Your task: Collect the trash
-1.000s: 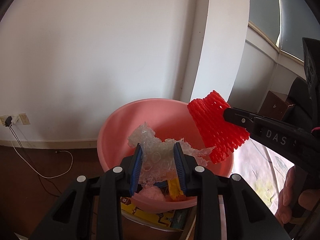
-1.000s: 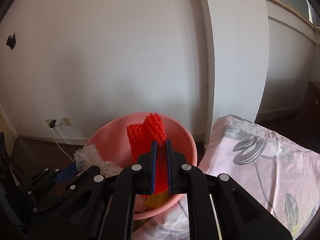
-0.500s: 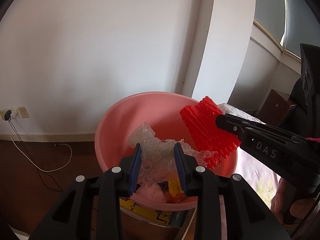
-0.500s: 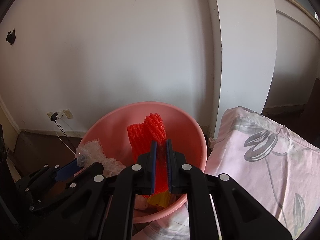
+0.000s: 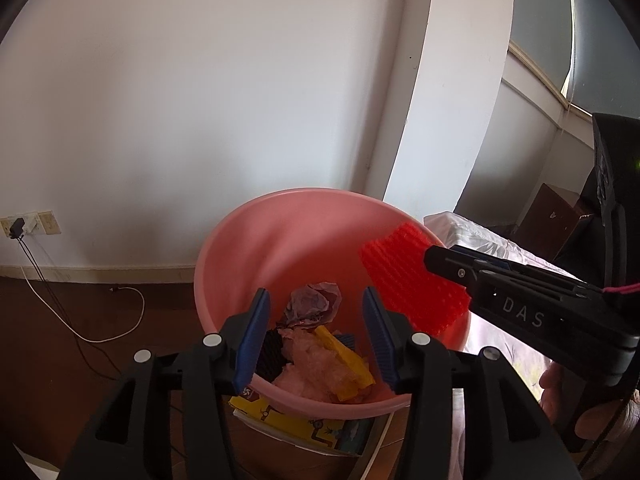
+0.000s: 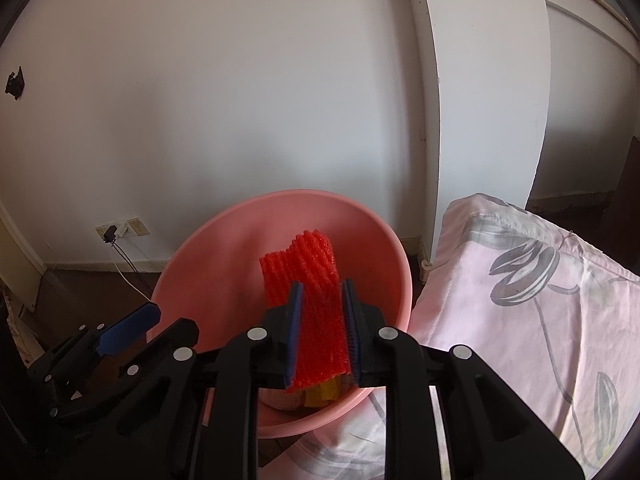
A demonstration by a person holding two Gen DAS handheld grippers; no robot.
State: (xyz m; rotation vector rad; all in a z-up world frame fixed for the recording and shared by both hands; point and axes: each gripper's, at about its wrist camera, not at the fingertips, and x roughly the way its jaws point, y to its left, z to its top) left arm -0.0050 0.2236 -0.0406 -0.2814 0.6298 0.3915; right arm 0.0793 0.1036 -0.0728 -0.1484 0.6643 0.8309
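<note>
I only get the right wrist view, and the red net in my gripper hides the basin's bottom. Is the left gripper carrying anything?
Observer: No. The left gripper is open and empty above the pink basin; its jaws have just been opening.
Operator: What is lying in the basin?
Observer: Crumpled paper, a yellow wrapper and something black that I cannot identify.
</note>
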